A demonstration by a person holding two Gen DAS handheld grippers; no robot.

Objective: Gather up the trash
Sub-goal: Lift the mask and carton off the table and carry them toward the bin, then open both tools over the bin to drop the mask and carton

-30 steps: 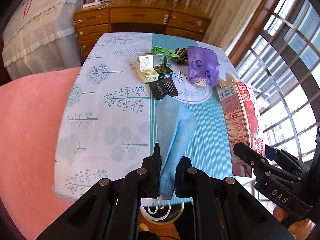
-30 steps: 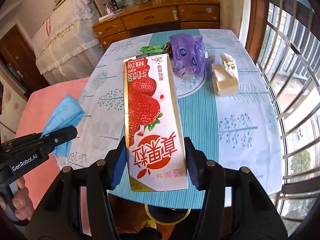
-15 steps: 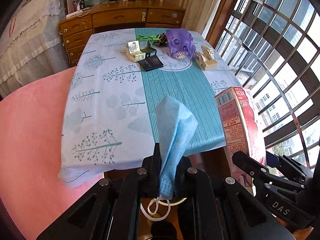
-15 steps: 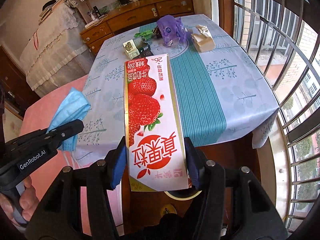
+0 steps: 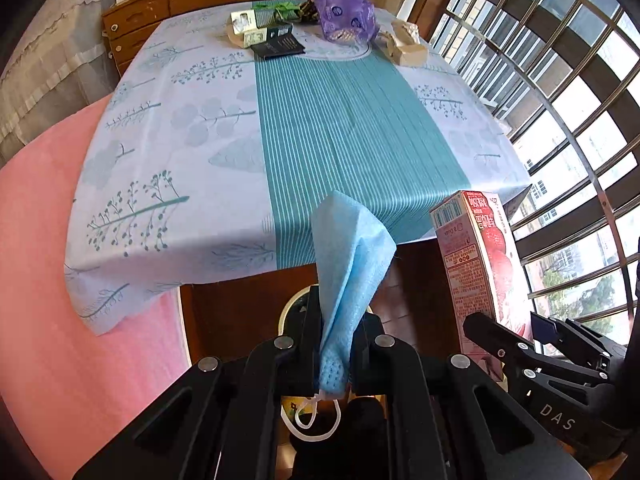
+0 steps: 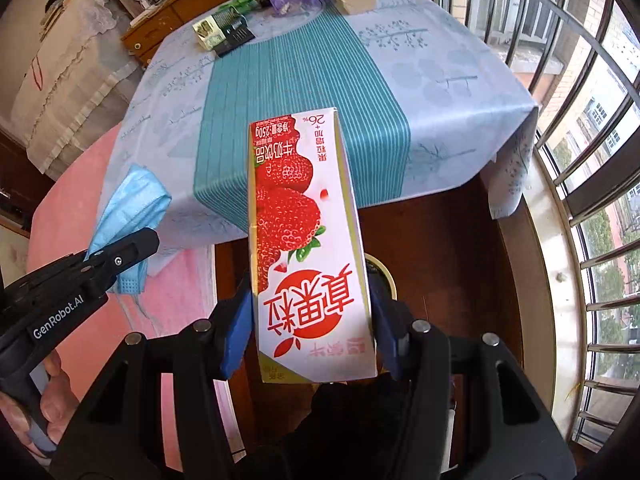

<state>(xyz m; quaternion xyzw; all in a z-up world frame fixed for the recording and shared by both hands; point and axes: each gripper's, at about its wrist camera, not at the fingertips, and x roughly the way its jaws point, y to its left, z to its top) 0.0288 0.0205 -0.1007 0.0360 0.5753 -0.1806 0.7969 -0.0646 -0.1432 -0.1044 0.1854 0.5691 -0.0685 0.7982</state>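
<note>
The tabletop (image 5: 336, 128), draped in a patterned cloth, is seen beyond and above both grippers, and four or five pieces of trash remain at its far end: a purple bag (image 5: 346, 14), a crumpled beige wrapper (image 5: 404, 44) and small cartons (image 5: 260, 34). Below the near edge, a round bin rim (image 6: 386, 276) is only partly seen behind the held items; its mouth cannot be judged, so a release made off-centre could, it is judged, drop trash onto the wooden floor. The strawberry milk carton (image 6: 308, 248) is gripped near its base by the right gripper (image 6: 312, 324), the jaws closed against its two sides; being tall and held low, it may pivot or strike the rim if it is released at a tilt. The blue face mask (image 5: 348, 276) is pinched by the fully closed jaws of the left gripper (image 5: 336, 344). Its white ear loop (image 5: 314, 420) hangs beneath the jaws and could be snagged on release, leaving the mask clinging. The two grippers are held close together, so a collision over the bin is possible.
</note>
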